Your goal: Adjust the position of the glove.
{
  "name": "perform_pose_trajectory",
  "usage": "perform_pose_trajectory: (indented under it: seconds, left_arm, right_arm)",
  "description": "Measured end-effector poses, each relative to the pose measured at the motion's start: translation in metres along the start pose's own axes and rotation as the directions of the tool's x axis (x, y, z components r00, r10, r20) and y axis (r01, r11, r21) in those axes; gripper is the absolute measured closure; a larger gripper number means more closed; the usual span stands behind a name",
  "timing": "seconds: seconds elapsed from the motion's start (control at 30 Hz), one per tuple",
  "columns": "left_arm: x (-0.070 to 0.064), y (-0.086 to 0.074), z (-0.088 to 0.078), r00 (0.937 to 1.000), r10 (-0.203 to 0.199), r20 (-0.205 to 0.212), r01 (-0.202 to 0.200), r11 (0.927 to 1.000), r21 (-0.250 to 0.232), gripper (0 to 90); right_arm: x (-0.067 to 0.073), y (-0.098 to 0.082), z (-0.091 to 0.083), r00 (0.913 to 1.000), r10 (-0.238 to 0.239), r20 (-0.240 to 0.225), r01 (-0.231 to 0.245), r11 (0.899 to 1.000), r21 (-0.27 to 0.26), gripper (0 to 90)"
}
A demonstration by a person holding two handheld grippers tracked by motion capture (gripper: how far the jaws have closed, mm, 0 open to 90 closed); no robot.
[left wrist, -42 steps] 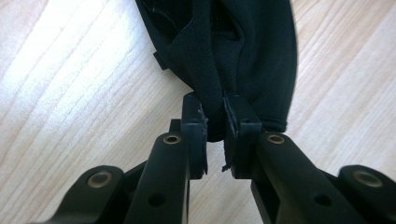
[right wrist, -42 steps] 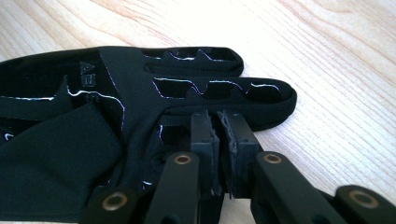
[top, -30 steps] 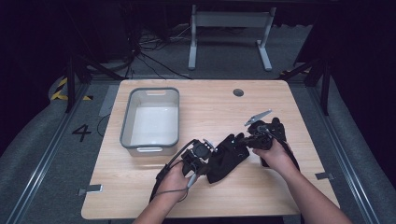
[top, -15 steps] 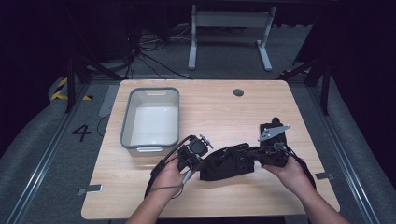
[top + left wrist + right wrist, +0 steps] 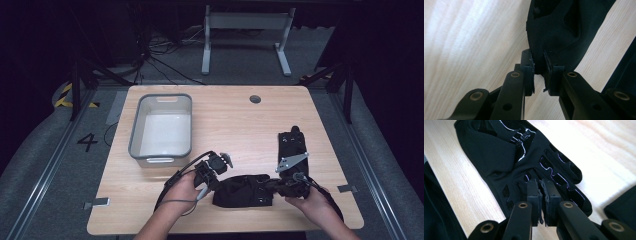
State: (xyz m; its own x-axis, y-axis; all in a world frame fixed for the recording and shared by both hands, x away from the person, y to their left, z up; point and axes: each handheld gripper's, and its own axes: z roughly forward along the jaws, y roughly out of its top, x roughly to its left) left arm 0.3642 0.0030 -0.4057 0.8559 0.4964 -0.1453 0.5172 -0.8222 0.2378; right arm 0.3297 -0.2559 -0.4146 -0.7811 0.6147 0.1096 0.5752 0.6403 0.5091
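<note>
Crosswise on the pale wooden table [image 5: 235, 120] lay the black fabric glove [image 5: 245, 190], long axis left to right, stretched between my claws: left claw [image 5: 538, 71] pinched one end, right claw [image 5: 542, 187] pinched its fingers.

I am looking at two black handheld grippers. The left gripper [image 5: 218, 165] is showing a chunky black body with a small grey knob at its top, and a grey cable is trailing from it in a loop. The right gripper [image 5: 292, 184] is carrying a grey three-cornered plate on top, with a dark cable running back from it. In both gripper views I am seeing flat black links with brass-coloured pivot pins and small round holes, ending in rectangular black pads with frayed edges. The forearms are showing no sleeves.
</note>
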Motion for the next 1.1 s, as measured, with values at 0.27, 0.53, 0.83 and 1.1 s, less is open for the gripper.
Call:
perform_pose_trajectory:
  seconds: [0.27,0.53,0.83,1.1]
  left_arm:
    - [0.003,-0.001,0.004,0.9998,-0.008,0.019,0.008,0.9999,0.009,69.6]
    - [0.008,-0.004,-0.011,0.9991,-0.042,0.007,0.043,0.996,-0.078,56.4]
    - [0.003,-0.005,-0.029,0.9968,-0.052,-0.06,0.038,0.9766,-0.212,56.2]
    - [0.003,-0.008,-0.04,0.997,-0.064,-0.044,0.049,0.9547,-0.294,56.2]
  right_arm:
    - [0.0,-0.004,0.006,0.9998,0.01,-0.02,-0.01,1.0,0.021,83.7]
    - [-0.003,-0.004,-0.014,0.9995,0.033,-0.002,-0.033,0.998,-0.048,74.6]
    - [-0.016,-0.008,-0.036,0.997,0.058,0.05,-0.051,0.989,-0.14,72.7]
    - [-0.029,-0.015,-0.048,0.9933,0.089,0.074,-0.074,0.981,-0.178,70.2]
